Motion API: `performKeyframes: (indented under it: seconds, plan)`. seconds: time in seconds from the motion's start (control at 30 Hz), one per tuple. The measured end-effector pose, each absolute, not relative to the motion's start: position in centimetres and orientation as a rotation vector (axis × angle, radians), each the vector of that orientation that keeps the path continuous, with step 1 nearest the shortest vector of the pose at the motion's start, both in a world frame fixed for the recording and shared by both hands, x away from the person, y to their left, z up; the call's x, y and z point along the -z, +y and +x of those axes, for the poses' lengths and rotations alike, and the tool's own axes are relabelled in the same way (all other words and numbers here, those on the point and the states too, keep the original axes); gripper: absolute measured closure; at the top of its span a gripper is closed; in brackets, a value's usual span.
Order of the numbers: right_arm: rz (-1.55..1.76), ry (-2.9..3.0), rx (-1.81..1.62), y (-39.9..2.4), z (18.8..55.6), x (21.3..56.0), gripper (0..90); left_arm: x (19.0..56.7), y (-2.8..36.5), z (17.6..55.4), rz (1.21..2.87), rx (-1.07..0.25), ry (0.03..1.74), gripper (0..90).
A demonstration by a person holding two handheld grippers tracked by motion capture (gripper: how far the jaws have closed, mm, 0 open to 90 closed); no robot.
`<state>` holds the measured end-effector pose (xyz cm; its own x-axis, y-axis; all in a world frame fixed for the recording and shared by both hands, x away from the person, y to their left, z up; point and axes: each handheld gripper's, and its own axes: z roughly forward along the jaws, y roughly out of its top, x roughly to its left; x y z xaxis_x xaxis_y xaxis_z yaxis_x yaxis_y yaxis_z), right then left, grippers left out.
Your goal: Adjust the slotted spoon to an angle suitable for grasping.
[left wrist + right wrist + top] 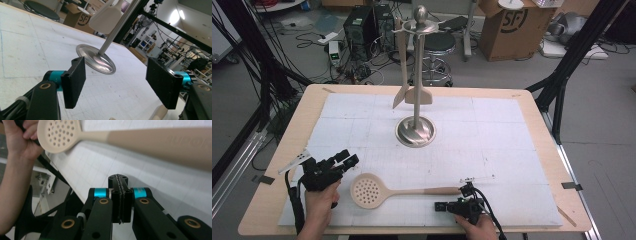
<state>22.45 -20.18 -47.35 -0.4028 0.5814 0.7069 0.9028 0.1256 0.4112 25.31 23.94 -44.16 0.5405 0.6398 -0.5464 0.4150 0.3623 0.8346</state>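
- Lying flat on the white-covered surface, the slotted spoon runs left to right along the near edge, its perforated bowl toward the person's left and its wooden handle toward the right.
- The handle's end stops just beside the right gripper, making that hand the nearer one to the grip end; its jaws are pressed together with nothing between them, as the right gripper view shows, with the handle passing above and beyond the tips.
- The left gripper sits just left of the spoon's bowl, its jaws standing well apart and empty; in the left gripper view they frame bare surface and point toward the stand.
- The metal utensil stand rises at mid-surface, well apart from the spoon, with two wooden spatulas hanging from its hooks; its round base and pole show again in the left gripper view.
- Nothing lies between either gripper and the spoon; judging by the layout, the closed right jaws would have to part before taking the handle, and the hanging spatulas crowd one side of the stand's top.
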Motion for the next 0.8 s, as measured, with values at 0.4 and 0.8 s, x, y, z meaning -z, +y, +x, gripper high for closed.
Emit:
performKeyframes:
  seconds: [0.4,0.8]
  plan:
    - [-1.477,-2.049,1.191,-19.3,24.0,47.3,90.0,44.1,24.1,25.2,1.241,-0.179,1.065,32.7]
    - [-1.527,-2.029,1.207,-18.7,25.8,47.3,90.0,44.0,24.3,25.2,1.233,-0.182,1.067,32.7]
